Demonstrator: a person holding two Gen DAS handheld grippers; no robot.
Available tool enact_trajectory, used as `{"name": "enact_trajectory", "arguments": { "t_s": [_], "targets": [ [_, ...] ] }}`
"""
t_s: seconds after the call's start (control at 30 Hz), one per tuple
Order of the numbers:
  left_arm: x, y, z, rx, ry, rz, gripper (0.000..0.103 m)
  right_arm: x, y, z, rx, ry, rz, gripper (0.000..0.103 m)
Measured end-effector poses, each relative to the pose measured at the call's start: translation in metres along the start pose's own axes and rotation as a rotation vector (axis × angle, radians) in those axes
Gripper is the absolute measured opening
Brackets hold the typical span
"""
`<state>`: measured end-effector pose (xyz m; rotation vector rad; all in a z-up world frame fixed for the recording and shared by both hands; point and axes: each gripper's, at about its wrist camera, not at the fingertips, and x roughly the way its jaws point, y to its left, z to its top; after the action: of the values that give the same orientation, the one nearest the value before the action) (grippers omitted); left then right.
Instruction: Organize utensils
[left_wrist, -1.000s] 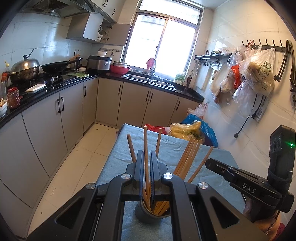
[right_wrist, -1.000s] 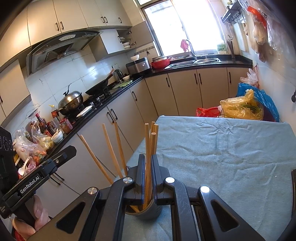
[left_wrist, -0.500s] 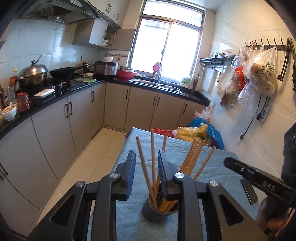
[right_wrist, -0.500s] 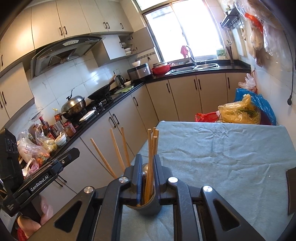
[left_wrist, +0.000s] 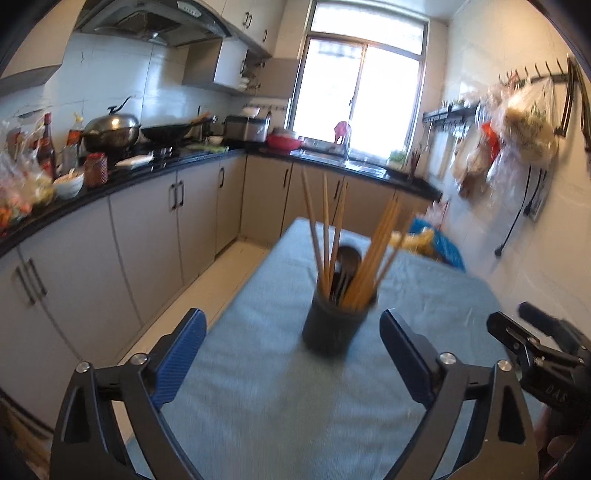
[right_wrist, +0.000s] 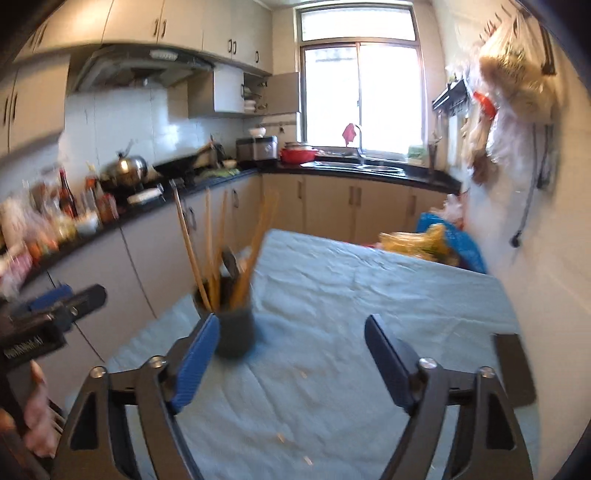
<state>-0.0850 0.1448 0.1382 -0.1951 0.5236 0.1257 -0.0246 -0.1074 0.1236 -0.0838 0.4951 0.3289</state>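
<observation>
The left gripper (left_wrist: 293, 345) has its blue-padded fingers (left_wrist: 181, 354) spread wide, having just been opening, and nothing is pinched between them. The dark holder (left_wrist: 334, 321) sits on the cloth ahead of the gap, clear of both pads. From the holder rise the wooden chopsticks (left_wrist: 325, 236), fanned in two loose groups, one leaning left and one leaning right, with a dark spoon (left_wrist: 347, 258) standing between them.

The right gripper (right_wrist: 291, 350) also has its fingers (right_wrist: 194, 358) spread apart after just opening, and they hold nothing. In the right wrist view the holder (right_wrist: 232, 328) stands just beyond the left finger, whose tip overlaps its lower edge in the picture; whether they touch cannot be told through the blur. The chopsticks (right_wrist: 207, 251) stick up out of it at slants.

The holder rests on the worktop (left_wrist: 280, 406), which is covered by a light blue cloth (right_wrist: 351, 295), nearer its left side. Each view catches the other gripper at its edge, with part of a hand (right_wrist: 37, 417) below it. Beyond the worktop run beige cabinets (left_wrist: 177, 221) under a black counter, with a steel pot (left_wrist: 110, 133) and a wok (left_wrist: 166, 131) on the stove, a window (left_wrist: 364, 96) over the sink, and plastic bags (left_wrist: 524, 125) hanging on the right wall.
</observation>
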Motion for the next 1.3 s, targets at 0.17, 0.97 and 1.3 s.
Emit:
{"name": "enact_trajectory", "arguments": {
  "t_s": [0.17,0.97,1.3],
  "targets": [
    [-0.004,-0.011,-0.038,0.104,0.057,0.141,0.101,-0.015,-0.012,-0.046,-0.003,0.055,-0.084,0.091],
    [0.009,-0.042,-0.097,0.253,0.177,0.264,0.101,-0.013,0.002,-0.105,-0.101,0.17,-0.164,0.095],
    [0.01,-0.042,-0.102,0.26,0.184,0.253,0.101,-0.009,0.009,-0.109,-0.113,0.19,-0.162,0.095]
  ]
}}
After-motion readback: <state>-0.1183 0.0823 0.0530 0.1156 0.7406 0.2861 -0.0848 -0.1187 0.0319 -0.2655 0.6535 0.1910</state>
